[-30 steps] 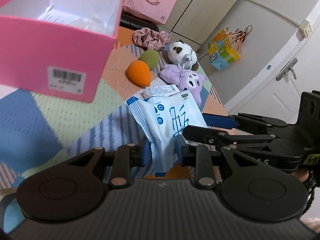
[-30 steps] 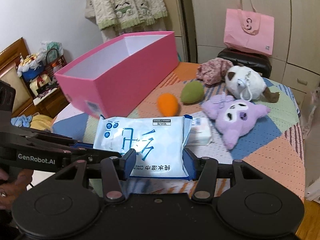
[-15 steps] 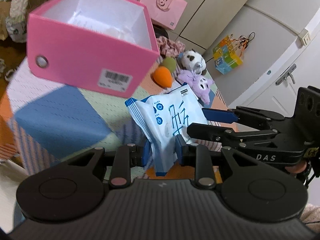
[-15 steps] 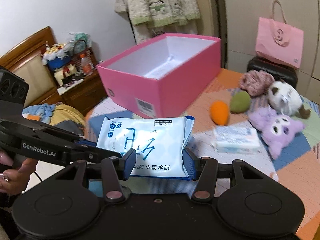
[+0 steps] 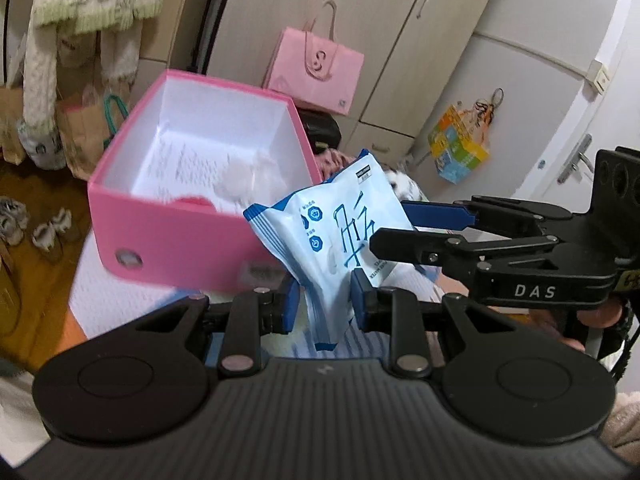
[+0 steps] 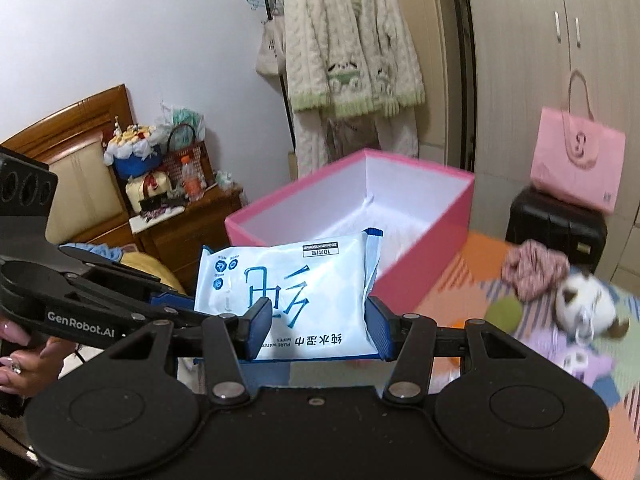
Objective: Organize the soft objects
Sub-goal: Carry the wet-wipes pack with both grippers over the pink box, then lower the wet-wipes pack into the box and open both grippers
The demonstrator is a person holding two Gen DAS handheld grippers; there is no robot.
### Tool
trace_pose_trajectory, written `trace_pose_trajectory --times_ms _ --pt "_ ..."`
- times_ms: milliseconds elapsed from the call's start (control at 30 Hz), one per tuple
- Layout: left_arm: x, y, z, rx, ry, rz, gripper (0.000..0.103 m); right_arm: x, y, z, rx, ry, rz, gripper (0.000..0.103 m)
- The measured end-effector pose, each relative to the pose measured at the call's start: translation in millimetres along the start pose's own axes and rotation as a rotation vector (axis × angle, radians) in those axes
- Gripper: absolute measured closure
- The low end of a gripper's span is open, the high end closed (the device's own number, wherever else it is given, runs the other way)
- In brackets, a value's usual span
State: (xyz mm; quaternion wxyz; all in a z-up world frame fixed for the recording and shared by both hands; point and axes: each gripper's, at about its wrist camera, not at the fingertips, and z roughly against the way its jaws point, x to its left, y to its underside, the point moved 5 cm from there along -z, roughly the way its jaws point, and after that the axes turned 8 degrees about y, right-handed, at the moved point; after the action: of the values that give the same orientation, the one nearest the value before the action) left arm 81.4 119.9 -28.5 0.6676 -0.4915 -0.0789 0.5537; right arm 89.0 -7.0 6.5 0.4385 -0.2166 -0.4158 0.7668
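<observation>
Both grippers hold one white and blue wet-wipes pack (image 5: pixel 336 236), lifted above the quilt-covered table. My left gripper (image 5: pixel 324 304) is shut on the pack's lower edge. My right gripper (image 6: pixel 316 322) is shut across the pack (image 6: pixel 292 284) by its two short ends. The open pink box (image 5: pixel 192 196) stands just beyond the pack, its white inside holding paper. The box also shows in the right wrist view (image 6: pixel 400 216). A panda plush (image 6: pixel 584 308), a purple plush (image 6: pixel 576 360), a green sponge (image 6: pixel 504 310) and a pink scrunchie (image 6: pixel 532 264) lie on the quilt at right.
A pink paper bag (image 6: pixel 576 160) sits on a black case (image 6: pixel 552 228) behind the table. A robe (image 6: pixel 348 48) hangs on a rack. A wooden nightstand (image 6: pixel 180 224) with clutter stands at left. Cupboard doors (image 5: pixel 400 40) lie behind.
Both grippers have risen and tilted up with the pack. The pink box now sits lower and farther in view, its inside visible. The plush toys have slid to the right edge.
</observation>
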Motion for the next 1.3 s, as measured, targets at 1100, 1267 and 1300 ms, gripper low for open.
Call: trace_pose_trajectory --times_ms 1100,1267,1300 --pt "103.1 -96.3 -105.6 0.078 -0.403 -0.280 0.072 -39.3 -65.8 -203.3 0.219 0.010 0.022 0.073" --pt "93.9 -95.8 -98.1 0.085 -0.453 -0.362 0.060 -38.8 -66.8 -193.4 0.217 0.025 0.043 0.068" --pt "92.8 -96.6 -94.6 0.083 -0.454 -0.361 0.058 -40.7 -67.5 -189.4 0.210 0.032 0.045 0.067"
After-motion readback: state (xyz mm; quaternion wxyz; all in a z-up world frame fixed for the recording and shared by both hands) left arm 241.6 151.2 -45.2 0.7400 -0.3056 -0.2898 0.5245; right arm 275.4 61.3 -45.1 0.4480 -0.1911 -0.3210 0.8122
